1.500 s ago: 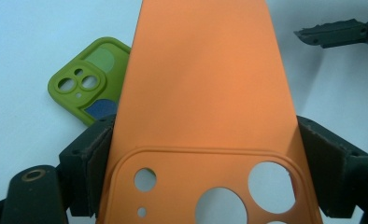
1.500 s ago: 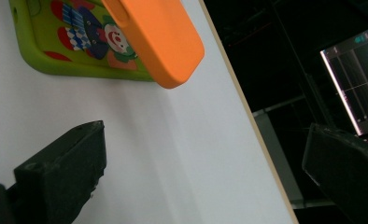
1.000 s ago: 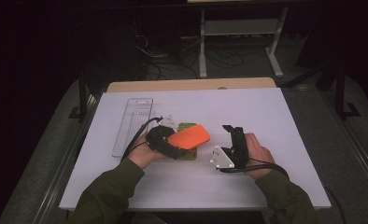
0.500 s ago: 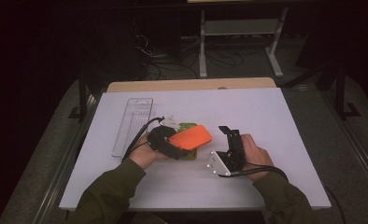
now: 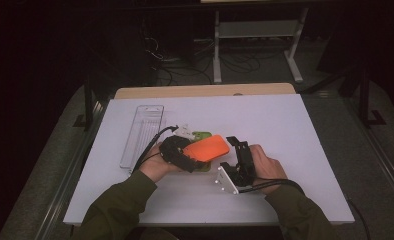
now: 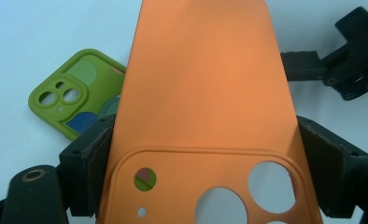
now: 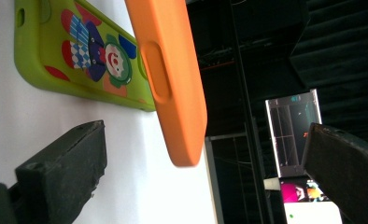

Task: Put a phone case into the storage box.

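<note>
On the large white rectangular tabletop point(image 5: 295, 130), items were catalogued from largest to smallest. A clear plastic oblong tray point(image 5: 143, 134) was recorded at the left, well apart from the work and untouched.

A smooth orange phone case point(image 5: 207, 149) was held lifted and tilted above the table. It was gripped across its width, near the camera-cutout end, by the left gripper point(image 6: 205, 163), whose pads were pressed against both long edges. Its long axis was directed away from that gripper toward the right hand.

A lime-green phone case with a printed cartoon figure point(image 7: 86, 51) was recorded flat on the table, beneath and just behind the orange one; much of it was covered in the high view.

The right gripper point(image 7: 205, 172) was held with its jaws standing wide apart, nothing between the pads. The free end of the orange case was noted just ahead of the gap, edge-on to it, so the right hand was judged the nearer to that end.

Small pale objects beside the green case in the high view could not be identified. The camera end of the orange case was cut off in the left gripper view.
</note>
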The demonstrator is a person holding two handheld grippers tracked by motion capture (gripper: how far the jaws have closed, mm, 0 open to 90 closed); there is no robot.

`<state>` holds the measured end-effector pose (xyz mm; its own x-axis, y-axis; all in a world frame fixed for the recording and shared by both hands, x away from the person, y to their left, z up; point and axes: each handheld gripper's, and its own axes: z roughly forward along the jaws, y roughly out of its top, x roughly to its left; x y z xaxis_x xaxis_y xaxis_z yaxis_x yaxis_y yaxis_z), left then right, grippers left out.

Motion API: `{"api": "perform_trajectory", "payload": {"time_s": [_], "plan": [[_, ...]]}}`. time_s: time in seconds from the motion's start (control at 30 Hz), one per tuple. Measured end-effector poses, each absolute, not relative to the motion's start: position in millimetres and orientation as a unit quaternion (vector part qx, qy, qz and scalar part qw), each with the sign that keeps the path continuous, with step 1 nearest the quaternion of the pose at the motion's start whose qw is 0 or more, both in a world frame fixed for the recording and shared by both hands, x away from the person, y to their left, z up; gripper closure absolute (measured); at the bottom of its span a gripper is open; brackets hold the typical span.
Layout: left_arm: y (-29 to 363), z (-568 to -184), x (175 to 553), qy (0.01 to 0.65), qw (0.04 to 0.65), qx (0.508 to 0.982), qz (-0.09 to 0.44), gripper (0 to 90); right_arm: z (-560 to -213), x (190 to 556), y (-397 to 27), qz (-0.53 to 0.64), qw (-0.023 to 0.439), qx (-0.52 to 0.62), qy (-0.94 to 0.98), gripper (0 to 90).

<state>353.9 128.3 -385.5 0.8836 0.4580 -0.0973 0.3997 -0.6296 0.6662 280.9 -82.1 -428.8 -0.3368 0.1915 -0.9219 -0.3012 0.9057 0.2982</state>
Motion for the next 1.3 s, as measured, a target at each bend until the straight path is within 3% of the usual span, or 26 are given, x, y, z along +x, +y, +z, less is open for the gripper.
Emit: {"api": "perform_trajectory", "payload": {"time_s": [0.83, 1.3], "plan": [[119, -385, 347, 0.229, 0.366, 0.901, 0.036, 15.5, -435, 272, -65, 0.194, 0.608, -0.078, 0.766, 21.3], [118, -385, 347, 0.211, 0.359, 0.908, 0.035, 15.5, -437, 268, -62, 0.178, 0.593, -0.083, 0.781, 46.5]]}}
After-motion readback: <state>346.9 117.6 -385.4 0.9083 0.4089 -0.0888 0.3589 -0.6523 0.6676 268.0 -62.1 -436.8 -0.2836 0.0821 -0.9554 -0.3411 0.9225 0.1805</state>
